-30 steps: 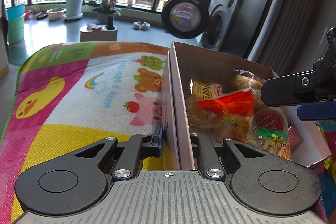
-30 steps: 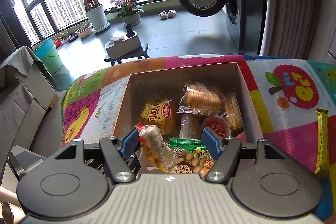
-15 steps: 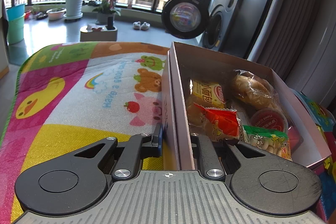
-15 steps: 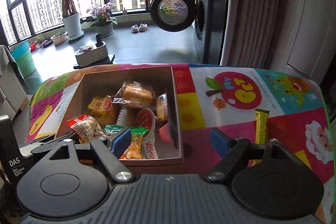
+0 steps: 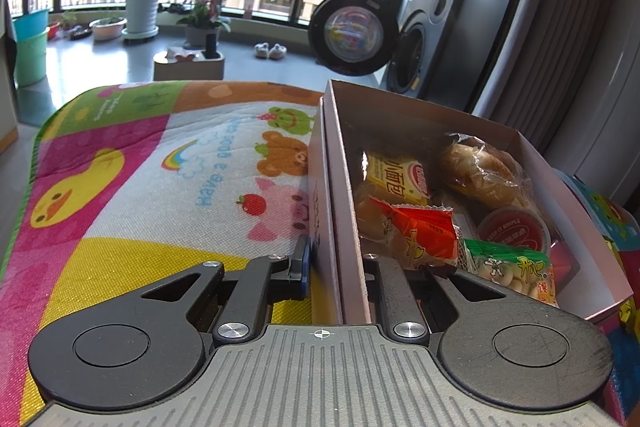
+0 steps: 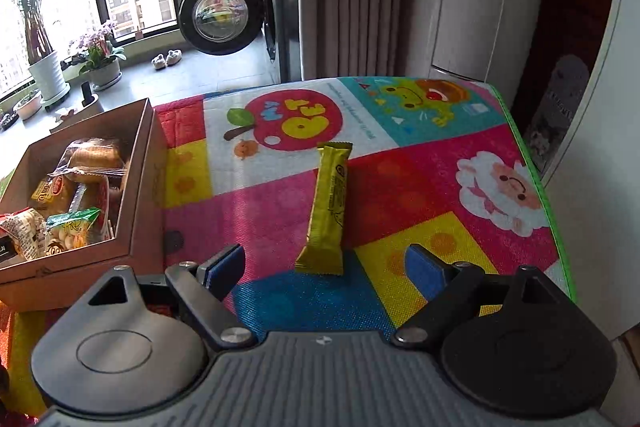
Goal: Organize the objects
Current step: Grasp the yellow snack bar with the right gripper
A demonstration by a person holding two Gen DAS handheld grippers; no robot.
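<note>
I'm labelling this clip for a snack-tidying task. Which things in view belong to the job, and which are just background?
Part of the job:
- brown cardboard box, its wall clamped by the left gripper
- red-and-clear snack packet and green peanut bag inside
- yellow wrapped bar on the mat
- right gripper, jaws open

Just background:
- colourful cartoon mat
- black washing machine
- potted purple flowers

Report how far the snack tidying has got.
Done: several snack packets already lie inside the cardboard box. In hand: the left gripper is clamped on the box's side wall; the right gripper is open and holds nothing, lined up on the yellow snack bar. Left: that bar, lying on the mat outside the box.
</note>
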